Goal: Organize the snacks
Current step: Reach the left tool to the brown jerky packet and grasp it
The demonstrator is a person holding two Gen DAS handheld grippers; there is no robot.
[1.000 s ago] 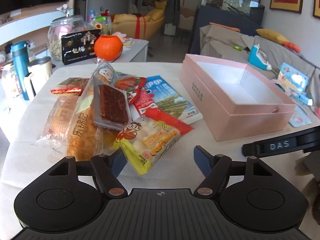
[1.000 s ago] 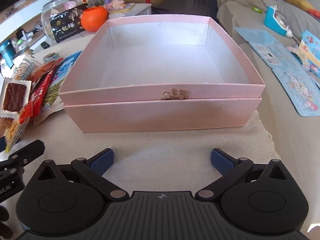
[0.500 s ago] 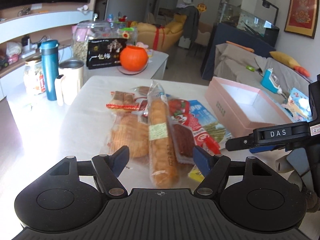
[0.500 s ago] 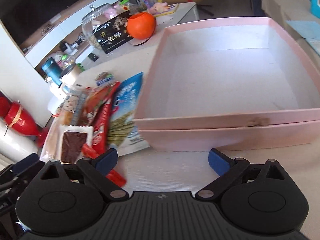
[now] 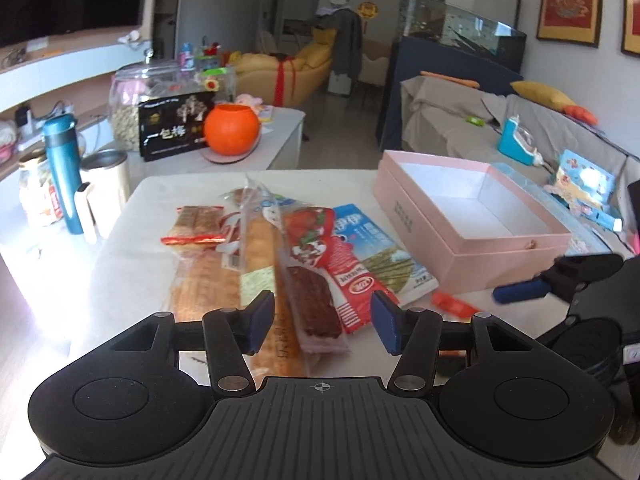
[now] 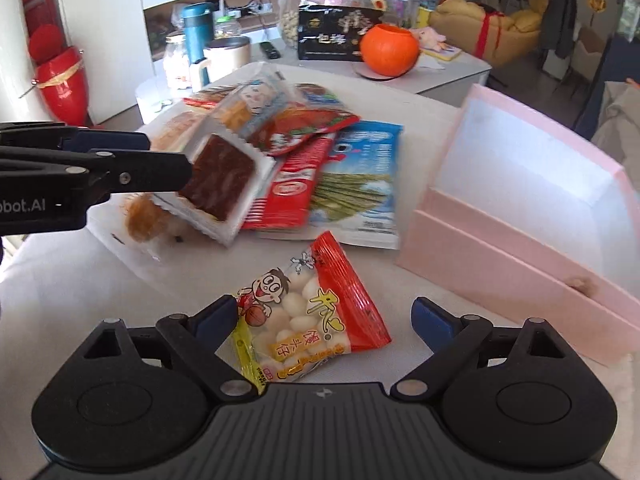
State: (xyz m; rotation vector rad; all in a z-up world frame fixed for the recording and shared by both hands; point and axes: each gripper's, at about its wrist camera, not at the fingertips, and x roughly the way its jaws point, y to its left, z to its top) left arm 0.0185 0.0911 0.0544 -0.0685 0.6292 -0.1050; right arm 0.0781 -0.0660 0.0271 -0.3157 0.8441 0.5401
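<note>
Closing the left gripper (image 5: 322, 320) around the brown snack tray (image 5: 314, 306) and long bread pack (image 5: 262, 264), contact unclear; hovering the spread right gripper (image 6: 324, 322) over the red ball-snack bag (image 6: 316, 312) on the counter (image 6: 80, 280), near-left of the pink box (image 6: 520, 240).

Pale pink box (image 5: 472, 216), red-and-yellow cartoon snack bag (image 6: 308, 312), blue-and-green striped packet (image 6: 360, 184), orange pot (image 6: 390, 50)

A: so what's actually sitting on the table (image 5: 120, 264)?

B: white cloth top. Open pink box (image 5: 472, 216) on the right side, a loose heap of snack packets (image 5: 280, 248) overlapping each other in the middle, and one red-and-yellow bag of little white puffs (image 6: 312, 316) lying by itself near the box.
</note>
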